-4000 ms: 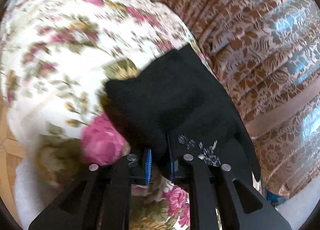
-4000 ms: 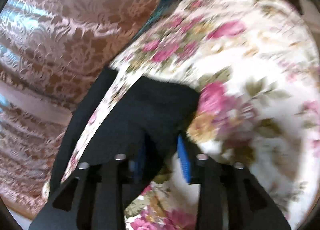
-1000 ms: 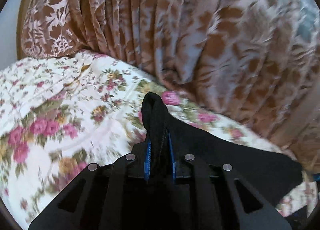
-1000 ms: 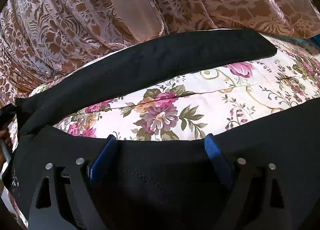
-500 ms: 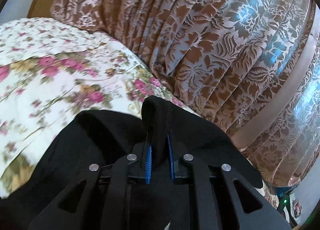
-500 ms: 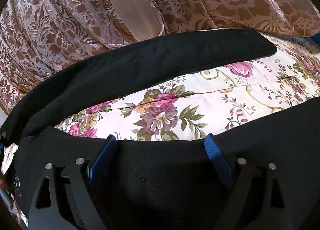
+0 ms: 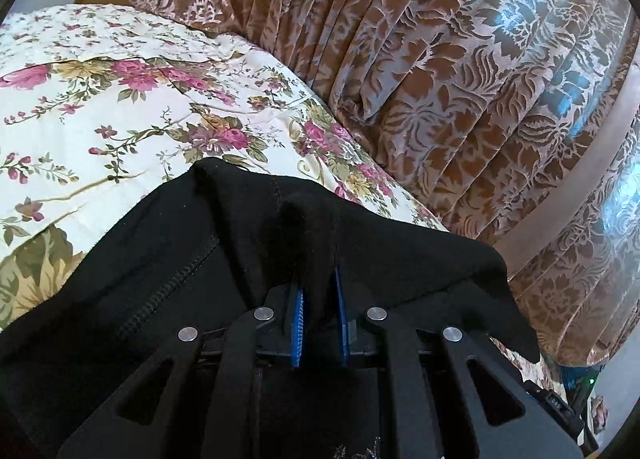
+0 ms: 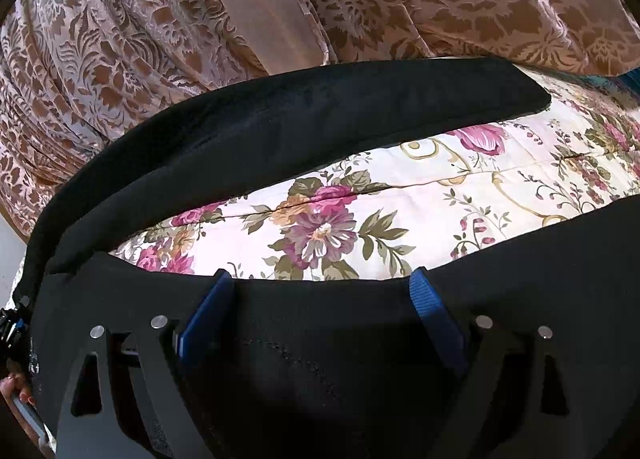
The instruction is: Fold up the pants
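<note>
Left wrist view: left tool pinches a fold of black pants near the bed's curtain-side edge. Right wrist view: right tool gapes wide, pants spread beneath, nothing gripped.

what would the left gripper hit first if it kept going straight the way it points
Likely the floral bedspread: the left gripper, shut on a fold of the black pants, aims down across it toward the brown curtain. Depth is unclear.
</note>
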